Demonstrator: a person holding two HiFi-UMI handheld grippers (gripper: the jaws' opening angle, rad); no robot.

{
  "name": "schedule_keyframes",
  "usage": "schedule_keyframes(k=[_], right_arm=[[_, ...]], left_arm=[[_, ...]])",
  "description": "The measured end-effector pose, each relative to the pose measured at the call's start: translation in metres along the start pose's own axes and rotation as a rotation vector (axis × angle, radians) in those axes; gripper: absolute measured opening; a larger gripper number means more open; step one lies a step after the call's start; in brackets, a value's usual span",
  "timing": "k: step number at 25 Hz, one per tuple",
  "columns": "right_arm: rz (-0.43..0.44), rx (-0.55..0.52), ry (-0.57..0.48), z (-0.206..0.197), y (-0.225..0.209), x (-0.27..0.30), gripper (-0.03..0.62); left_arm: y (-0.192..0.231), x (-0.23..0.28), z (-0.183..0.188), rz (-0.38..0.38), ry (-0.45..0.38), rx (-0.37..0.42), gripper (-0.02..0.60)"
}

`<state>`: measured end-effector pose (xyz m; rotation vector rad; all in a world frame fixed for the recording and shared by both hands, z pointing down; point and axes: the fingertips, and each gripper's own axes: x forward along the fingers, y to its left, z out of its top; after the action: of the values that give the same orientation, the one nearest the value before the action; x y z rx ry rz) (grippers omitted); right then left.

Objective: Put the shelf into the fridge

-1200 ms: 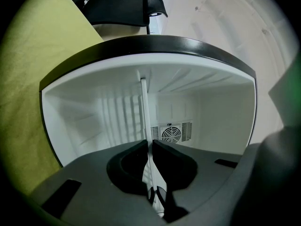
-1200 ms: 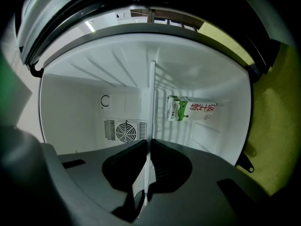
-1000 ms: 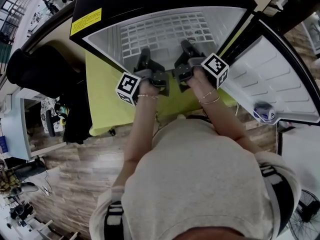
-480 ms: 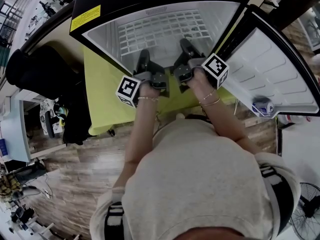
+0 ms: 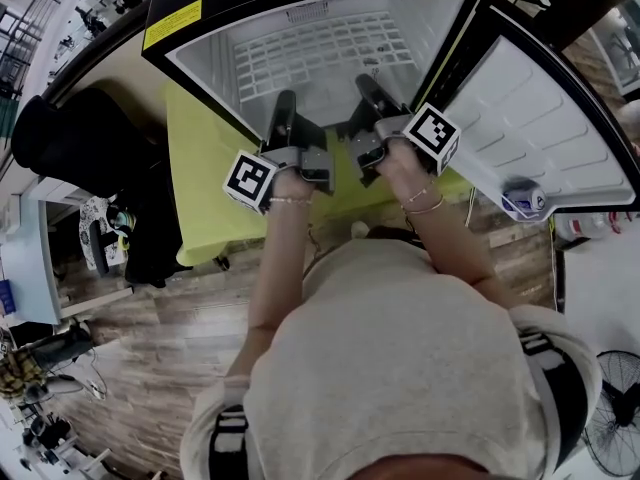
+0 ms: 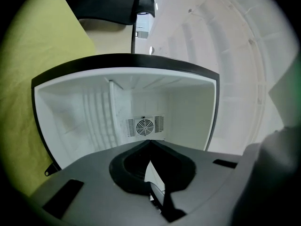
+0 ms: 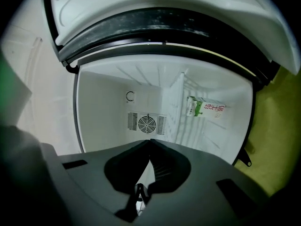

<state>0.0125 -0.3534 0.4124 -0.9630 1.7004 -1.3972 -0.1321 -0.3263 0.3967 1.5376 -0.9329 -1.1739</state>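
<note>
The white wire shelf (image 5: 325,53) lies inside the open fridge (image 5: 200,63), seen from above in the head view. My left gripper (image 5: 285,108) and right gripper (image 5: 367,90) reach side by side into the opening, at the shelf's near edge. In the left gripper view the jaws are closed on a thin white strip of the shelf (image 6: 151,172). The right gripper view likewise has a thin white wire (image 7: 139,192) pinched between its closed jaws. Both views look at the fridge's back wall and its fan grille (image 6: 145,126) (image 7: 146,123).
The fridge door (image 5: 545,118) hangs open at the right, a small packet (image 5: 522,200) in its lower pocket. A milk carton (image 7: 205,108) lies inside against a ribbed surface. A yellow-green cloth (image 5: 200,188) sits under the fridge. A black chair (image 5: 70,133) stands at the left.
Both grippers have moved forward, deeper into the fridge opening, carrying the shelf farther in. Both are still shut on it.
</note>
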Motion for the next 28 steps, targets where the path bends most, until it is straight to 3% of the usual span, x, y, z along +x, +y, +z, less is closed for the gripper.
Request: schedule_keyframes(k=[5,12,18,28], right_arm=[[0.084,-0.100,0.026,0.004,0.026,-0.008,-0.003],[0.205,-0.344,0.120,-0.004,0.070,-0.018,-0.003],[0.216,-0.579,0.202,-0.019,0.087,-0.027,0.002],[0.242,-1.103,0.274,-0.041,0.121,-0.043,0.009]], left_arm=[[-0.020,-0.005,-0.010,-0.032,0.082,0.152,0.011],[-0.044,-0.015,-0.008,-0.047,0.142,0.371,0.011],[-0.070,-0.018,-0.030,-0.118,0.295,0.670,0.011],[-0.094,-0.023,-0.050,-0.093,0.382,1.173,0.012]])
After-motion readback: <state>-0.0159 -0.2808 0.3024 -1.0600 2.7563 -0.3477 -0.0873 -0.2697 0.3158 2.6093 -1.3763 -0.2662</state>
